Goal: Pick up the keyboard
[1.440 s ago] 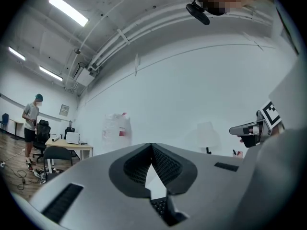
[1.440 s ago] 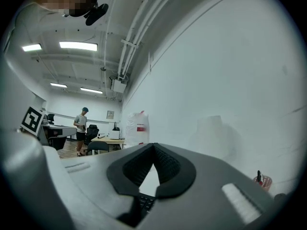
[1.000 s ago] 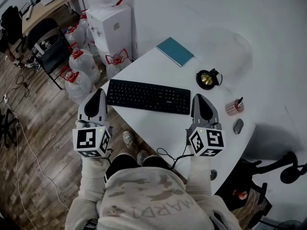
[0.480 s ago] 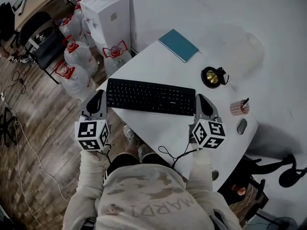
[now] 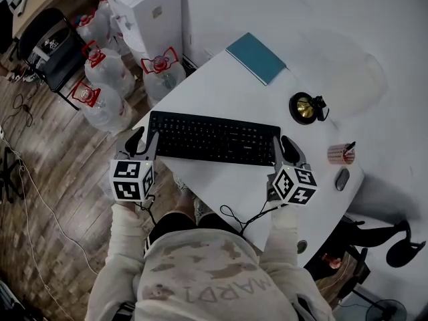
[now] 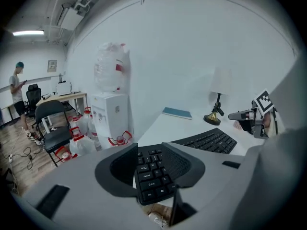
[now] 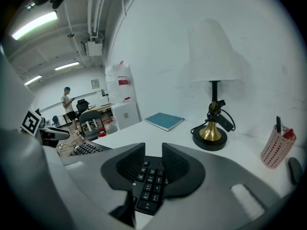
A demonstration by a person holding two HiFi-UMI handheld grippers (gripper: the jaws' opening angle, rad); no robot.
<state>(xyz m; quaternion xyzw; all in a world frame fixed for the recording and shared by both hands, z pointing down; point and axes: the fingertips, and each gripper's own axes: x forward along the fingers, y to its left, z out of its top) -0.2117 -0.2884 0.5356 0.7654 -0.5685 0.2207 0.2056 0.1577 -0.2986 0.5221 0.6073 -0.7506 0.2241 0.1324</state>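
A black keyboard [image 5: 214,138] lies flat on the white table [image 5: 227,186], near its front edge. My left gripper [image 5: 144,141] is at the keyboard's left end and my right gripper [image 5: 283,146] is at its right end. In the left gripper view the left gripper [image 6: 149,147] has its jaws opening, with the keyboard's end [image 6: 151,174] in the gap and the pads not pressing on it. In the right gripper view the right gripper [image 7: 153,147] is opening too, with the number-pad end [image 7: 149,183] between its jaws, untouched.
A teal notebook [image 5: 256,57] lies at the far table edge. A brass-based lamp [image 5: 305,107], a pink pen cup [image 5: 341,154] and a mouse [image 5: 342,178] are at the right. Left of the table stand water jugs [image 5: 100,105], a white dispenser [image 5: 150,12] and a chair [image 5: 47,45].
Both grippers have come down and forward from in front of the table to the keyboard's two ends. Their jaws, closed before, now stand apart.
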